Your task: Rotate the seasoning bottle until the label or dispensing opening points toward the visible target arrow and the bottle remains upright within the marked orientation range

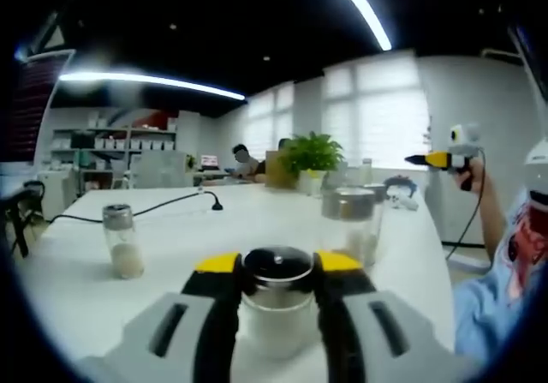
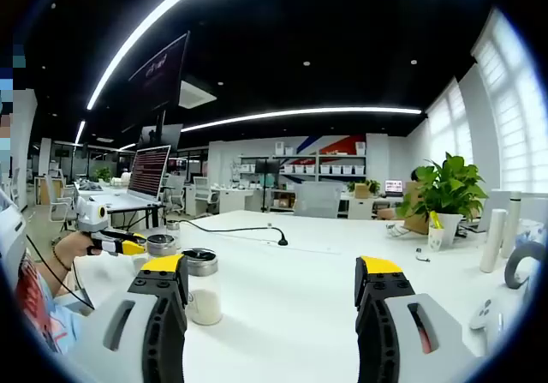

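While my left tongs (image 1: 276, 272) stand with their yellow-tipped jaws on either side of the seasoning bottle (image 1: 276, 302), I judge the hold to be closed on it: the black pads press against the metal collar just under the dark cap (image 1: 276, 261), with no gap showing on either side. That bottle stands upright on the white counter (image 1: 257, 220), close in front of me, clear-walled and about half full of pale powder. It looks like glass with a steel top, so I expect it to be stiff, fairly light, smooth and prone to slip or spin in the pads if I grip too loosely, and liable to crack or tip if I squeeze or jerk. The collar and shoulder seem the best place to hold, since the narrow neck gives the pads something to seat on, and turning about the upright axis there should keep the base flat. I cannot make out a label, the dispensing opening or any target arrow from here, so I cannot say how far the turn must go. Two similar shakers stand on the counter, a small one (image 1: 122, 242) well to the side and a taller one (image 1: 351, 224) near behind. My right tongs (image 2: 270, 293) are spread wide and hold nothing; in the right gripper view the seasoning bottle sits just beside one jaw.
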Demonstrator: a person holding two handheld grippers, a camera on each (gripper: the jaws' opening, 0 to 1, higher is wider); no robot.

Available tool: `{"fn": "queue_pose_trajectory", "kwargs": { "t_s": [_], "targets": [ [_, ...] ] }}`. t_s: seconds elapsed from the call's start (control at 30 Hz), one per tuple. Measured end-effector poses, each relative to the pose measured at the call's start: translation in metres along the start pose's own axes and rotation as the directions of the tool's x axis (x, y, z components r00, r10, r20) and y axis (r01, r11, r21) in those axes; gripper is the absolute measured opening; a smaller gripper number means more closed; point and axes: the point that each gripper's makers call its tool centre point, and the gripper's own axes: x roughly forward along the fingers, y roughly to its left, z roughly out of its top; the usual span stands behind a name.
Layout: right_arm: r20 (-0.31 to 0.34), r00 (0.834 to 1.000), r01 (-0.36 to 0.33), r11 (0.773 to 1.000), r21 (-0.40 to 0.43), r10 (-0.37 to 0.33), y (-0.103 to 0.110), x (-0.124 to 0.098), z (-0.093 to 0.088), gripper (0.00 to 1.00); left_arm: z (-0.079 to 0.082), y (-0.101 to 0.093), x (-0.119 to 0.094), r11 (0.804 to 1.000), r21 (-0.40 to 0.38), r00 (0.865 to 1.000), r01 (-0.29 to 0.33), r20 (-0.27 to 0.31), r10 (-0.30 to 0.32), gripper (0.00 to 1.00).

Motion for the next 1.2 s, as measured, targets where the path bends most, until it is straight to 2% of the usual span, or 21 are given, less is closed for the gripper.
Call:
{"fn": "queue_pose_trajectory", "kwargs": {
  "t_s": [0.07,0.5,0.77,0.87,0.9,0.97,1.03,1.13,1.2],
  "targets": [
    [-0.002,1.0,0.008,1.0,0.007,-0.008,-0.003,0.001,0.0,0.82,0.0,-0.001,0.0,0.999,-0.001,0.999,0.042,0.014,-0.042,0.34],
    [0.013,0.999,0.035,0.999,-0.027,-0.035,-0.011,-0.004,0.006,0.82,-0.001,-0.002,0.001,0.992,-0.01,0.992,0.128,-0.006,-0.128,0.34],
    [0.003,0.999,0.054,0.998,-0.018,-0.054,-0.02,0.0,0.002,0.82,-0.001,-0.003,0.002,0.987,-0.011,0.987,0.158,-0.01,-0.158,0.34],
    [-0.001,0.999,0.048,0.999,-0.011,-0.048,-0.018,0.0,0.001,0.82,-0.001,-0.002,0.001,0.986,-0.01,0.986,0.168,0.009,-0.168,0.35],
    [-0.003,0.999,0.048,0.999,-0.013,-0.048,-0.018,-0.001,0.001,0.82,-0.001,-0.002,0.001,0.986,-0.008,0.986,0.165,0.003,-0.165,0.36],
    [-0.004,0.998,0.055,0.998,-0.03,-0.055,-0.019,-0.005,0.003,0.82,-0.006,0.0,0.0,0.988,0.019,0.988,0.154,-0.023,-0.154,0.46],
    [0.015,0.998,0.066,0.997,-0.044,-0.065,-0.022,-0.009,0.008,0.82,0.0,0.0,-0.001,0.989,0.047,0.99,0.142,-0.004,-0.142,0.57],
    [0.027,0.996,0.087,0.995,-0.044,-0.086,-0.028,-0.012,0.012,0.82,0.011,-0.002,-0.005,0.992,0.056,0.993,0.113,0.013,-0.114,0.59],
    [0.023,0.995,0.094,0.995,-0.04,-0.093,-0.031,-0.012,0.01,0.82,0.015,0.002,-0.01,0.996,0.077,0.999,0.034,-0.004,-0.034,0.58]
  ]
}}
